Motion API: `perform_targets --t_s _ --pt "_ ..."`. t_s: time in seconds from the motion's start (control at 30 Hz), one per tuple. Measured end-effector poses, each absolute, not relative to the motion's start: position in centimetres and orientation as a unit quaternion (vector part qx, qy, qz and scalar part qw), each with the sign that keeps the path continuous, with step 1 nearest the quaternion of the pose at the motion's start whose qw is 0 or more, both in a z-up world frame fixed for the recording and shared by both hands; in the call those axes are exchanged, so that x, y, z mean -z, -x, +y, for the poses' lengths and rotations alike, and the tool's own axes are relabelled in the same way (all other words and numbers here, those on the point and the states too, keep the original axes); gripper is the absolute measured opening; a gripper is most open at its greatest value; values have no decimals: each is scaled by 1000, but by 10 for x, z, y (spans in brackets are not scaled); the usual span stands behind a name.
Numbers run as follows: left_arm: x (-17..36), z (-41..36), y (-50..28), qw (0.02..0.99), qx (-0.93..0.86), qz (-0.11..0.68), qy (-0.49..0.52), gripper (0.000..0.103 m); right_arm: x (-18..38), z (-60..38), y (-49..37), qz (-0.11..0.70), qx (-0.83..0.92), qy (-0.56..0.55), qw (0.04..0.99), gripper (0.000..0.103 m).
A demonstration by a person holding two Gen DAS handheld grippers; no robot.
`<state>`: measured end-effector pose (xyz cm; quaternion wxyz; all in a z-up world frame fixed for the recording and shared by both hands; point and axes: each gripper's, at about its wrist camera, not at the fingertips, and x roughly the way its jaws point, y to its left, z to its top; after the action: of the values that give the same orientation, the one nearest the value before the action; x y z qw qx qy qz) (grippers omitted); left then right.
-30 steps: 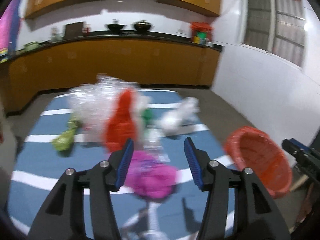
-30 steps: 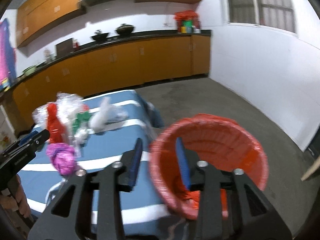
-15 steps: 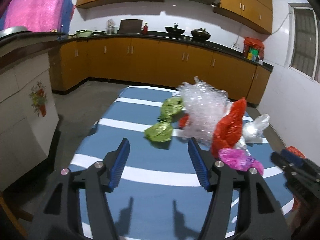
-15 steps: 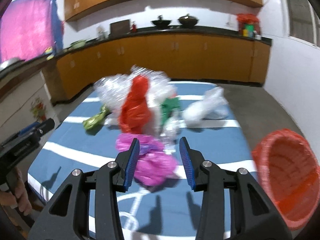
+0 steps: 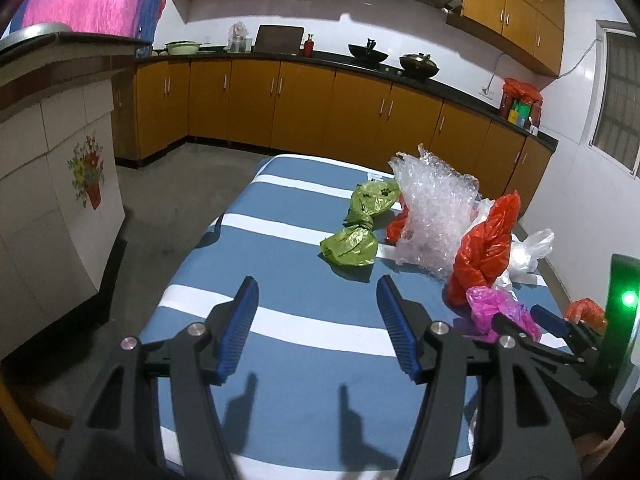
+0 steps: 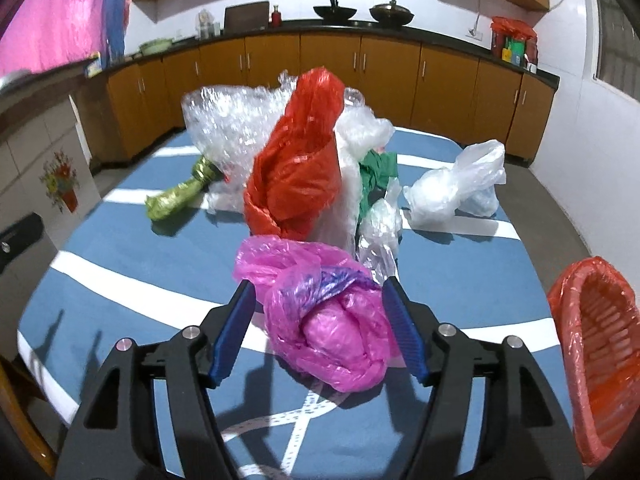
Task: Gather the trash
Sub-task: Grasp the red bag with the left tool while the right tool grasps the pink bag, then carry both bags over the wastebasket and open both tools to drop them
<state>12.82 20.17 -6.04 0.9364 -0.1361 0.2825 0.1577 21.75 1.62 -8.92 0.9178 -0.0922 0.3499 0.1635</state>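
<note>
A pile of trash lies on the blue striped table (image 5: pixel 280 332): a pink bag (image 6: pixel 332 328), a red bag (image 6: pixel 296 168), bubble wrap (image 6: pixel 232 120), a knotted green bag (image 5: pixel 354 236) and a white bag (image 6: pixel 460 188). My right gripper (image 6: pixel 318 292) stands low around the pink bag; its jaws are opening and the pads do not press on the bag. In the left wrist view the right gripper (image 5: pixel 524 320) shows beside the same pink bag (image 5: pixel 496 308). My left gripper (image 5: pixel 316 292) hangs open over bare cloth, left of the pile, with nothing in it.
A red basket (image 6: pixel 600 344) stands off the table's right edge. A white tiled counter (image 5: pixel 60 184) runs along the left, with floor between it and the table. Brown cabinets (image 5: pixel 304 108) line the far wall.
The right gripper swung from the red basket to the pile, came down around the pink bag, and its jaws widened. The left gripper moved left, away from the pink bag, over bare cloth.
</note>
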Motion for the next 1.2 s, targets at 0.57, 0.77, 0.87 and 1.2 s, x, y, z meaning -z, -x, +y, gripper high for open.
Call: perform_targets --t_s 0.57,0.77,0.87,1.2 --pt "61 175 -142 939 -126 291 131 61 79 -7 -206 342 -178 61 921 22" --pt "60 160 -156 942 -106 293 125 61 68 -31 -196 333 -174 40 926 18" --pt "57 148 -169 944 -92 295 119 61 62 -45 -193 327 -168 28 930 18" --pt "47 99 -230 948 -31 300 96 61 46 -96 -192 308 -125 9 943 18"
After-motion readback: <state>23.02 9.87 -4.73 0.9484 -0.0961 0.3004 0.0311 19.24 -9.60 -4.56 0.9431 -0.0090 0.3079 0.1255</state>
